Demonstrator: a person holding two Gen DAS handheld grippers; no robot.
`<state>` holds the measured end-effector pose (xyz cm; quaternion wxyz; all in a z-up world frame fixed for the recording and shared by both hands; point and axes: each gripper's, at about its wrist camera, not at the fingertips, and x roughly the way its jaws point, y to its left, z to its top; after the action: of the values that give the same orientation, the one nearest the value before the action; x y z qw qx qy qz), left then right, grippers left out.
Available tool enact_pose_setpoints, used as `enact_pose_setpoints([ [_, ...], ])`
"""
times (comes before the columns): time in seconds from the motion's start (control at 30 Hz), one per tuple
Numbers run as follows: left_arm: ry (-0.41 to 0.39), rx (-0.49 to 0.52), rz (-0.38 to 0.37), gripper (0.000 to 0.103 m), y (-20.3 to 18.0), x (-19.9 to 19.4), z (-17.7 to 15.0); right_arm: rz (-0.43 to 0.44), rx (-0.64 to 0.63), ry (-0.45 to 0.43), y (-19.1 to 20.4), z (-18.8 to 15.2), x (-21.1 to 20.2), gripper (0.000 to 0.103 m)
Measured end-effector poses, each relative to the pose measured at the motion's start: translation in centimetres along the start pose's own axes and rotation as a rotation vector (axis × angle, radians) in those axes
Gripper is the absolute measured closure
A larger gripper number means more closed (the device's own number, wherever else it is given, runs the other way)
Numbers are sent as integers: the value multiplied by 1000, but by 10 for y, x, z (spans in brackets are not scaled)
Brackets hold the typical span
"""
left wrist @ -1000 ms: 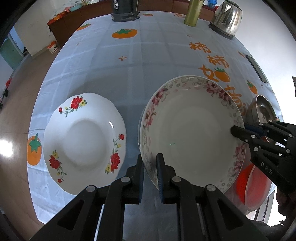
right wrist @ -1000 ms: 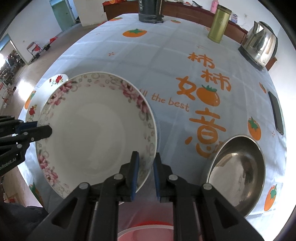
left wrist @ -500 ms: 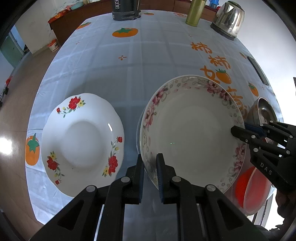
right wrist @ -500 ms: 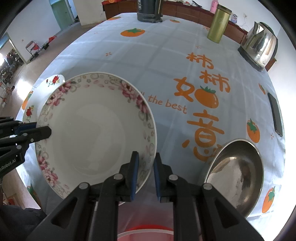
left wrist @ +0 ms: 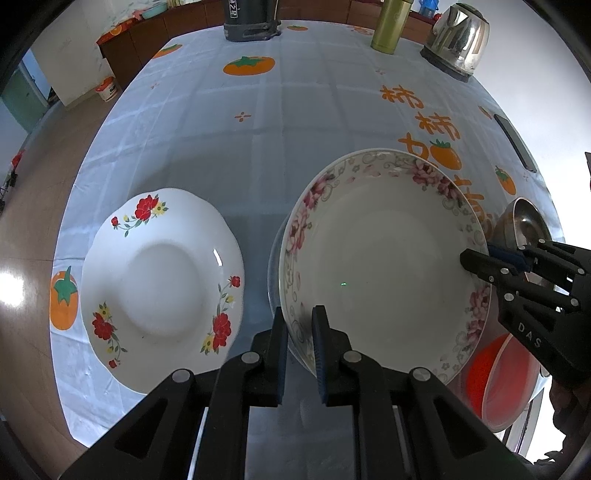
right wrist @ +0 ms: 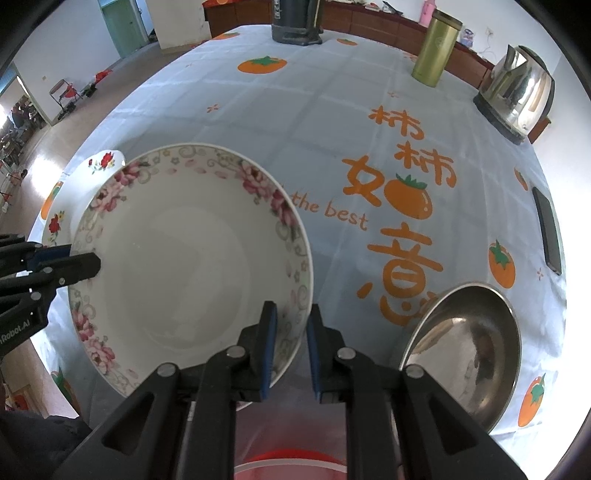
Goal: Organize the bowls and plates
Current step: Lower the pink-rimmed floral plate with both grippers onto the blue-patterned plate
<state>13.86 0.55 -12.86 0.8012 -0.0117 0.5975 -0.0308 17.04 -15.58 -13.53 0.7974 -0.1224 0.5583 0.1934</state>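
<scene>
A deep white plate with a pink flower border point(left wrist: 380, 266) point(right wrist: 192, 266) is held by its rim between both grippers, above the tablecloth. My left gripper point(left wrist: 300, 332) is shut on its near-left rim, and shows in the right wrist view as black fingers point(right wrist: 83, 266) on the plate's left edge. My right gripper point(right wrist: 291, 332) is shut on the opposite rim; its fingers point(left wrist: 476, 262) show at the plate's right edge. A white plate with red flowers point(left wrist: 162, 284) point(right wrist: 99, 162) lies on the cloth to the left.
A steel bowl point(right wrist: 469, 347) point(left wrist: 524, 225) and a red bowl point(left wrist: 502, 384) sit to the right, near the table edge. At the far end stand a steel kettle point(right wrist: 517, 96), a green flask point(right wrist: 436, 51) and a dark appliance point(left wrist: 251, 22). A phone point(right wrist: 548, 236) lies by the right edge.
</scene>
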Motion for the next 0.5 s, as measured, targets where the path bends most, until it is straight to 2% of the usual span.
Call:
enact_pose_setpoints([
  [0.5, 3, -6, 3, 89, -1, 1, 0, -6, -5, 2, -1, 2, 1, 87],
])
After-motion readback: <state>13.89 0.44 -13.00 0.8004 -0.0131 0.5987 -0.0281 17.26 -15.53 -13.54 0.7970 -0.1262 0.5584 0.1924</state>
